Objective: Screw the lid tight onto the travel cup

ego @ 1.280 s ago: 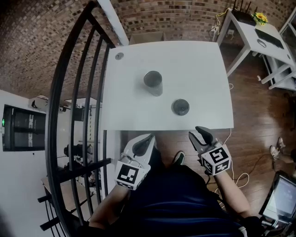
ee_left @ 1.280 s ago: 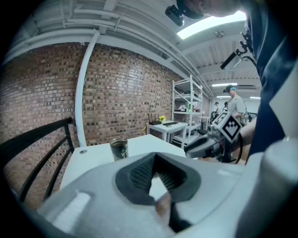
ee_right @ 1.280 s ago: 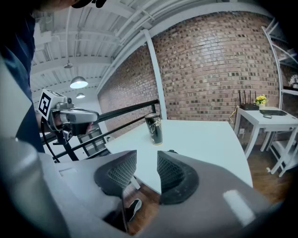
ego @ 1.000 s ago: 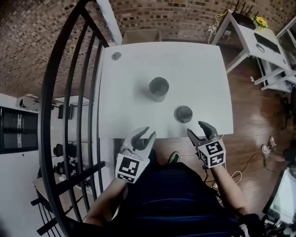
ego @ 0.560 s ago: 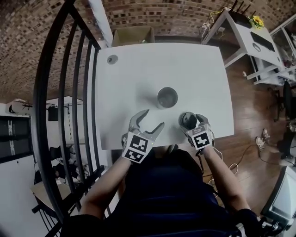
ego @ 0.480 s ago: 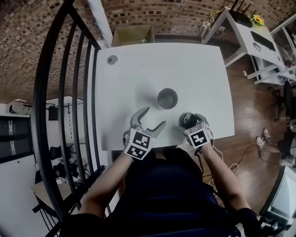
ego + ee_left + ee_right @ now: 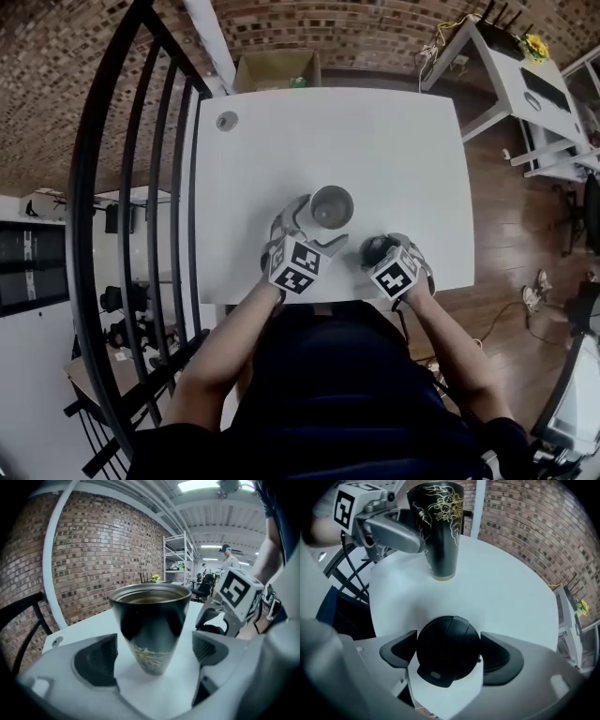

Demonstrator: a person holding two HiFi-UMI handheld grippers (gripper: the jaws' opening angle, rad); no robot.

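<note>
A black travel cup [image 7: 331,206] with gold drawing stands upright and uncovered on the white table [image 7: 394,141]. My left gripper [image 7: 313,228] reaches in from the near side. In the left gripper view the cup [image 7: 152,630] stands between its pads [image 7: 96,660] with a gap on each side. The black domed lid [image 7: 378,249] lies on the table to the cup's right, near the front edge. My right gripper [image 7: 449,654] points down over the lid [image 7: 447,651], its pads close beside it without pressing. Both grippers' jaws have just been opening.
A black metal railing [image 7: 159,187] runs along the table's left side. A cardboard box [image 7: 277,67] sits beyond the far edge, and a cable hole [image 7: 226,121] marks the far left corner. A white desk [image 7: 525,84] stands to the right on the wooden floor.
Both grippers came forward from over the person's lap onto the table and sank. The left now straddles the cup, the right the lid. Both pairs of jaws stand wider than before.
</note>
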